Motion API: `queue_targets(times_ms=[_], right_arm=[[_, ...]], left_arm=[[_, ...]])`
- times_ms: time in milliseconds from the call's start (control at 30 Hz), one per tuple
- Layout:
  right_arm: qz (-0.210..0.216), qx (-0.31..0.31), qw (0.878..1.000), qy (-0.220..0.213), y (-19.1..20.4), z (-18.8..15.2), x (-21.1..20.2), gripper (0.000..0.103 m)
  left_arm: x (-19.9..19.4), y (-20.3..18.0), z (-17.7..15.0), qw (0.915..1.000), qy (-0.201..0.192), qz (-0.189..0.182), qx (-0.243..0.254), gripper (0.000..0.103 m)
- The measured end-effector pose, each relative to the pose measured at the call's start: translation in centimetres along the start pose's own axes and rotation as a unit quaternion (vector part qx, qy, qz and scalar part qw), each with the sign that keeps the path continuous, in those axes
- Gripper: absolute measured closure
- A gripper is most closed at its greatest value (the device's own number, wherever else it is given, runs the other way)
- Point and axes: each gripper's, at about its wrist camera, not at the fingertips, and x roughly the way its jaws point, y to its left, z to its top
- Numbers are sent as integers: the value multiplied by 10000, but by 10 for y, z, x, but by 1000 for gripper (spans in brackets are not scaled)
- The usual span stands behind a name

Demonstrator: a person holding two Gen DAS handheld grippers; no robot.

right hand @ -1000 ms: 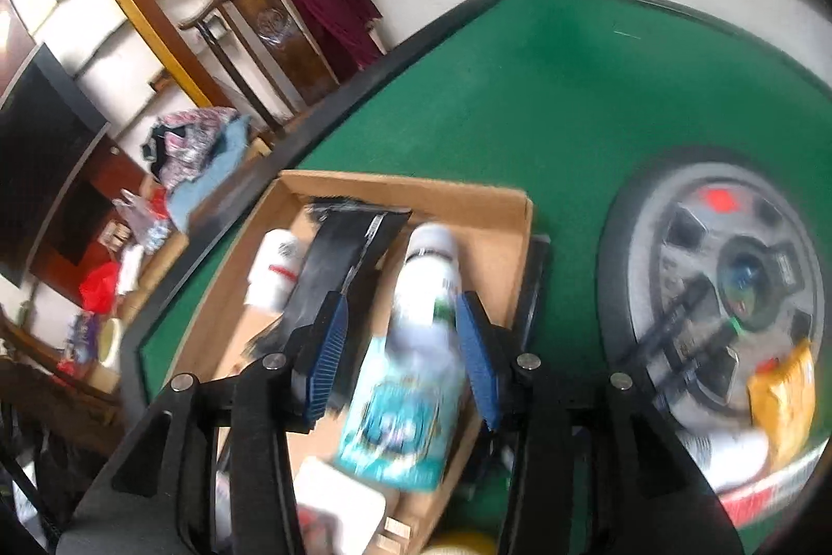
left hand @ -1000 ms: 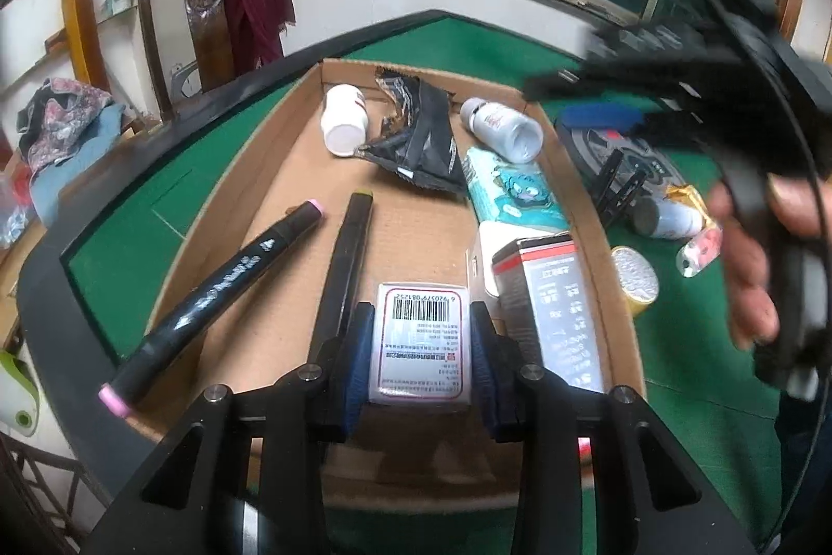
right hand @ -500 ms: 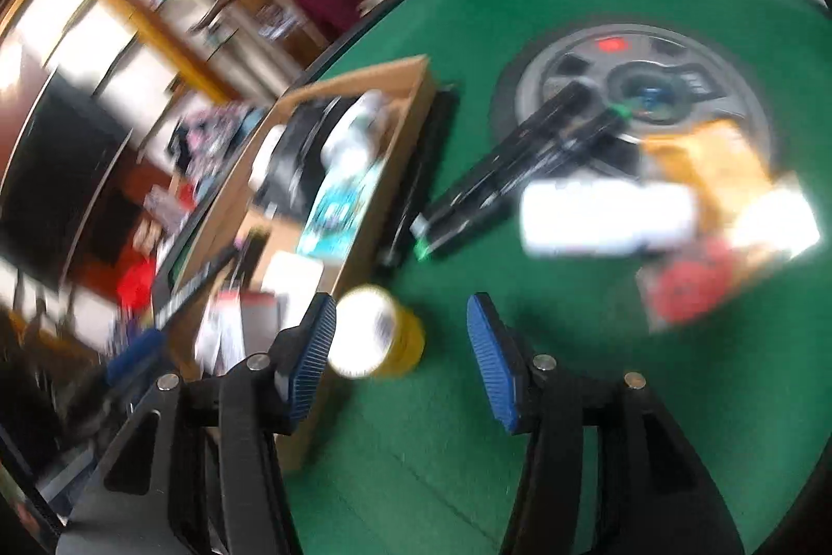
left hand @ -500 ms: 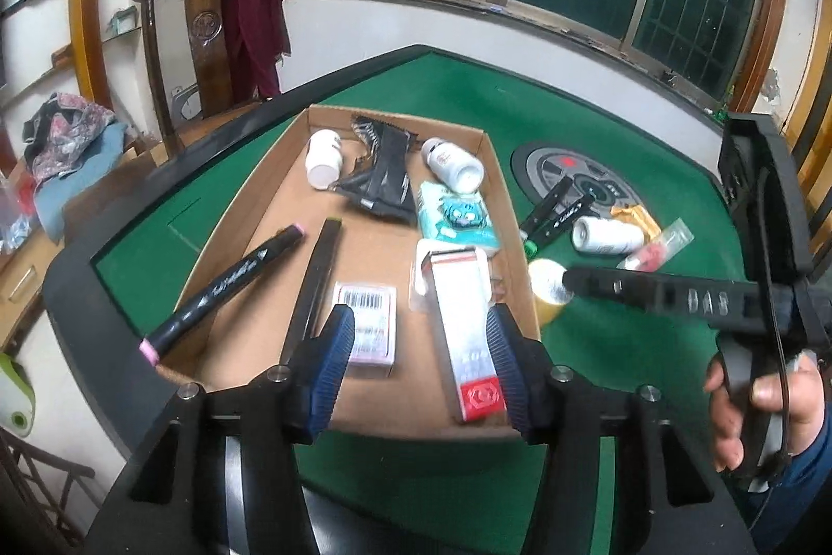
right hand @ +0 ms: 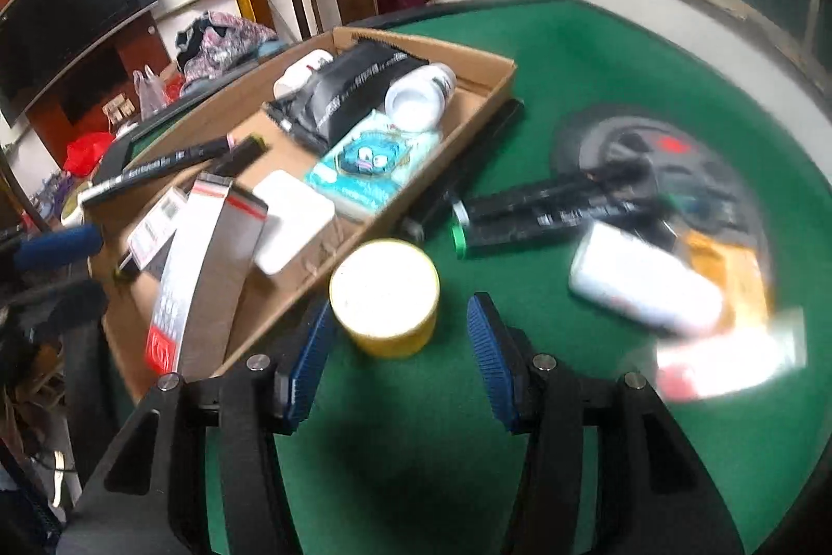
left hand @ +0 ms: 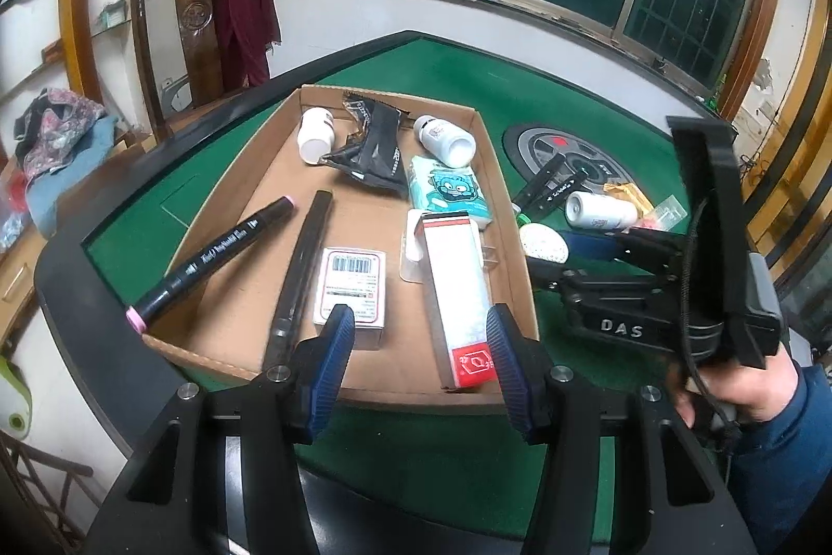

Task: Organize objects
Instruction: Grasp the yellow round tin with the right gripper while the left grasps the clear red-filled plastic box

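A shallow cardboard tray (left hand: 499, 170) on the green table holds markers, two white bottles, a black pouch, a tissue pack, a small barcode box (left hand: 352, 284) and a long red-and-white box (left hand: 457, 295). My left gripper (left hand: 418, 365) is open and empty, above the tray's near edge. My right gripper (right hand: 395, 347) is open, its pads either side of a yellow round tin with a white lid (right hand: 385, 295) on the felt beside the tray; the tin also shows in the left wrist view (left hand: 543, 243). The right gripper also shows there (left hand: 561, 256).
Right of the tray lie black markers (right hand: 551, 206), a white bottle (right hand: 645, 284), an orange packet (right hand: 728, 253) and a red-and-white packet (right hand: 728, 357) near a grey round disc (right hand: 676, 149). A wooden chair with a maroon cloth (left hand: 244, 14) stands behind the table.
My left gripper has let go of the small barcode box, opened and pulled back from the tray. My right gripper has swung from over the tray down to the yellow tin.
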Motion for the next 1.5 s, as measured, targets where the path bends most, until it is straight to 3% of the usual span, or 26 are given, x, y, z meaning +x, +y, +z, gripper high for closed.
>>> queue_targets(times_ms=[33,67,233,467,567,767,1000,1333,1400,1433,1500], right_arm=[[-10,-49,10000,18,1,-1,3,53],[-43,-79,10000,-9,1,-2,5,66],[-239,133,9996,-71,-7,-11,-9,65],[-325,985,9944,-214,-43,-57,-79,66],[-401,1458,9879,-356,-69,-80,-106,66],[-395,2391,9679,-673,-121,-110,-140,66],[-119,2917,9536,-740,-142,-116,-142,66],[4,3017,9497,-841,-146,-118,-151,65],[-5,3062,9484,-822,-148,-118,-149,65],[-4,3090,9476,-814,-149,-119,-148,65],[14,3142,9459,-807,-151,-120,-148,65]], left_arm=[[0,0,0,10000,8,-8,3,56],[1,0,0,10000,6,-7,6,56],[3,-5,1,10000,30,-30,18,56],[10,-50,4,9973,183,-366,605,56],[18,-87,11,9908,275,-666,1144,56],[44,-163,28,9661,382,-1121,2293,48],[91,-219,40,9459,552,-1075,3010,48],[138,-241,48,9385,729,-865,3261,48],[141,-238,47,9428,779,-1102,3047,59],[145,-236,46,9456,914,-1161,2899,75],[143,-233,43,9497,872,-1194,2759,78]])
